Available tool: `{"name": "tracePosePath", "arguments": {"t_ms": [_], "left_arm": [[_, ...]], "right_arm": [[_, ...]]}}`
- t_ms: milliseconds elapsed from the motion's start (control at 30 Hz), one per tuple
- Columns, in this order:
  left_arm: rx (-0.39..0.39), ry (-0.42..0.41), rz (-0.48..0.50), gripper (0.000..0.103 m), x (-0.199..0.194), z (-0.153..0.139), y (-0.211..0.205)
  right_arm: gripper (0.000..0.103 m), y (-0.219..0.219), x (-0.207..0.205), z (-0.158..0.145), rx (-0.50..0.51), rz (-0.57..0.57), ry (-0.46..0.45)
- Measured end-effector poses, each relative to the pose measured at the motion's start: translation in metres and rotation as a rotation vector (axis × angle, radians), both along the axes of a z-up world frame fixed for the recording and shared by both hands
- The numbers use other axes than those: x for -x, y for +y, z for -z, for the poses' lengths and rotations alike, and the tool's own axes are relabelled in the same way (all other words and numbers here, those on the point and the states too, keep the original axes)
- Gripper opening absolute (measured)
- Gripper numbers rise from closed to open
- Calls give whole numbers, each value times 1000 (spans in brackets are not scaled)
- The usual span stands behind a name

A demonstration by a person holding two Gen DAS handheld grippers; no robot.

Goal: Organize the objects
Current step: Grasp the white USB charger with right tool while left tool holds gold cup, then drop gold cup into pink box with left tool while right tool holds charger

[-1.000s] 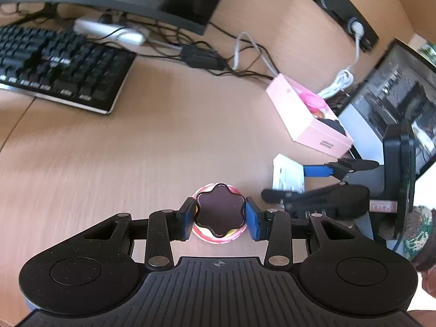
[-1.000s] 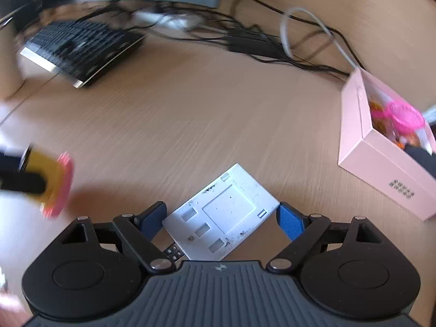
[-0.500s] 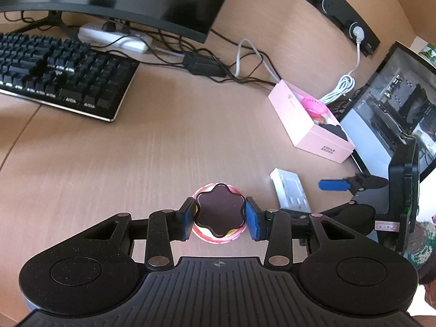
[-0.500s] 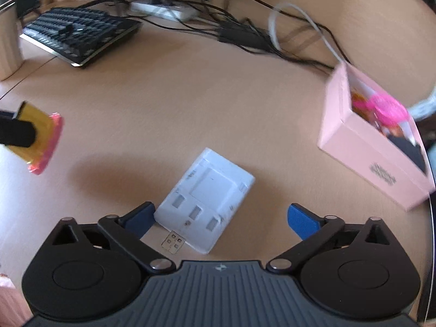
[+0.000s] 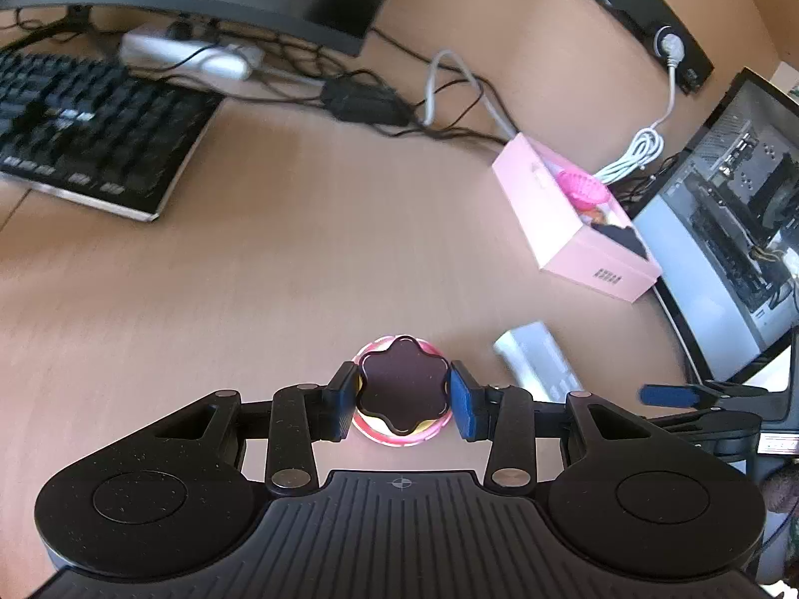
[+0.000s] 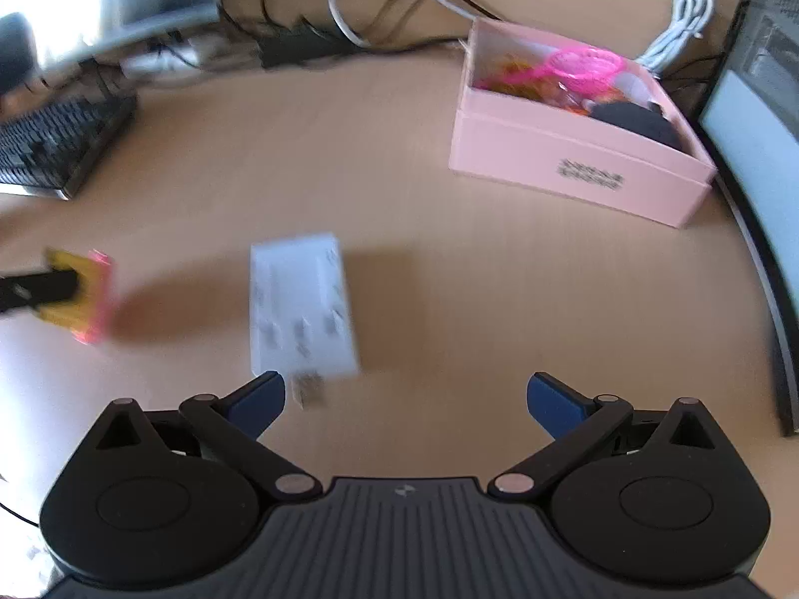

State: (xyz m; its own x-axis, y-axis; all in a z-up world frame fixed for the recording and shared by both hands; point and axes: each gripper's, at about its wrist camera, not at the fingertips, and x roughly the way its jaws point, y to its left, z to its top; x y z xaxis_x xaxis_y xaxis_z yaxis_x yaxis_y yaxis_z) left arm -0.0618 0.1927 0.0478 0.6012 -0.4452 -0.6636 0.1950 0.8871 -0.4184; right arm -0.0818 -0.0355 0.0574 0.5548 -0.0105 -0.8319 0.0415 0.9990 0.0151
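A cluttered wooden desk is carrying a keyboard and a pink box. The left gripper is pinching a toy donut aloft; the right gripper, jaws having just been opening, is gaping empty above the white hub lying flat.

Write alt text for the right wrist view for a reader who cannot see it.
The open right gripper, its jaws just widened, hovers over a wooden desk with nothing between them; a blurred white USB hub lies just ahead. A pink box of small items sits far right.
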Motion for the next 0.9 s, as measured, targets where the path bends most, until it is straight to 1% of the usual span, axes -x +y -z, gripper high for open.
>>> {"name": "tracePosePath", "arguments": {"t_ms": [33, 67, 100, 133, 167, 200, 233, 300, 333, 367, 400, 500, 633, 700, 833, 900], "left_arm": [[-17, 1, -5, 43, -2, -1, -6], [-34, 15, -19, 43, -4, -3, -11], [-32, 17, -24, 42, -3, -5, -15], [-34, 9, -14, 43, -1, -8, -19], [-56, -6, 2, 43, 1, -10, -25], [-92, -18, 5, 43, 4, -11, -31], [-119, -16, -2, 43, 5, -12, -35], [-130, 3, -19, 43, 7, -14, -41], [-140, 1, -20, 43, 9, -16, -44], [-155, -2, -22, 43, 10, -18, -47], [-169, -1, -24, 43, 12, -20, -50], [-190, 4, -8, 43, 13, -24, -62], [-221, -1, 43, 43, 11, -30, -84], [-218, 12, 80, 43, 8, -28, -96], [-192, 66, 166, 43, -3, -22, -119], [-182, 59, 201, 43, -12, -26, -133]], "right_arm": [[103, 3, -4, 1, 9, -14, -4], [99, 6, -10, 1, 22, -21, -1], [92, 9, -17, 2, 12, -48, 2], [90, 12, -22, 3, 2, -85, -2], [89, 17, -26, 4, 13, -124, -15], [86, 23, -30, 6, 44, -160, -27], [84, 27, -34, 9, 66, -179, -26], [66, 30, -42, 13, 33, -235, 2], [65, 31, -43, 12, 22, -259, -3], [60, 33, -43, 11, 28, -288, -5], [51, 33, -42, 9, 34, -308, -5], [48, 23, -36, 2, 32, -340, -8], [47, -10, -25, -13, 11, -312, -34], [47, -30, -18, -23, 0, -271, -54], [47, -69, -3, -39, -29, -163, -100], [47, -88, 8, -48, -37, -108, -135]]}}
